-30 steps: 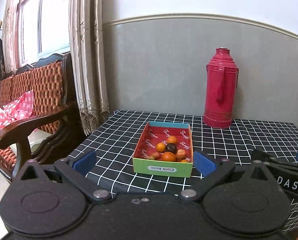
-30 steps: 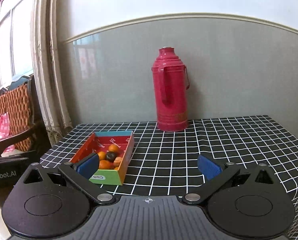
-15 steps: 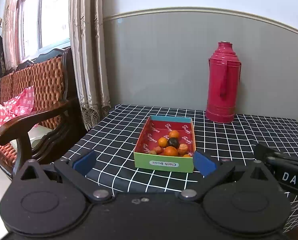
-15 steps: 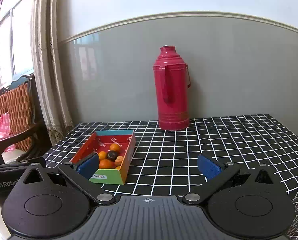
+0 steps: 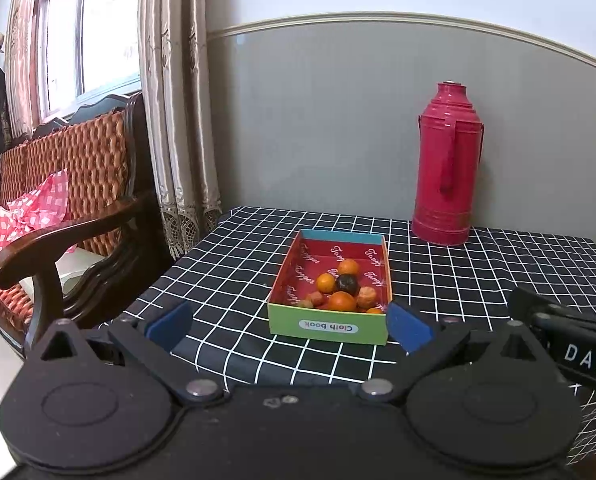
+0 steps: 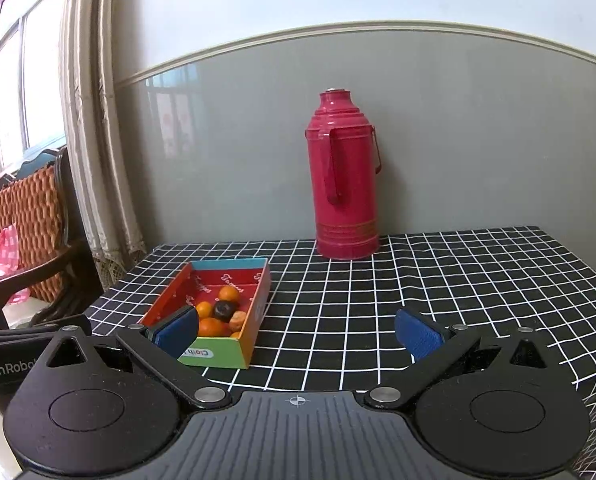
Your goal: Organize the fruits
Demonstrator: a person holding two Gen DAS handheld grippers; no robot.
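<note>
A colourful cardboard box (image 5: 304,258) marked "Cloth book" sits on the black checked tablecloth (image 5: 234,264). It holds several small oranges (image 5: 341,301) and one dark fruit (image 5: 347,283). The box (image 6: 254,304) with its oranges (image 6: 229,293) also shows in the right wrist view, left of centre. My left gripper (image 5: 288,326) is open and empty, just short of the box's near end. My right gripper (image 6: 296,332) is open and empty, to the right of the box and above the cloth. Part of the right gripper shows at the right edge of the left wrist view (image 5: 570,340).
A tall red thermos (image 5: 448,164) stands at the back of the table by the grey wall; it also shows in the right wrist view (image 6: 346,176). A wooden armchair (image 5: 70,216) with a red checked cloth stands left of the table, by curtains (image 5: 174,112).
Both grippers have moved slightly forward and up; the box and thermos sit lower and a little larger in both views. Both stay open. The fruits have not moved.
</note>
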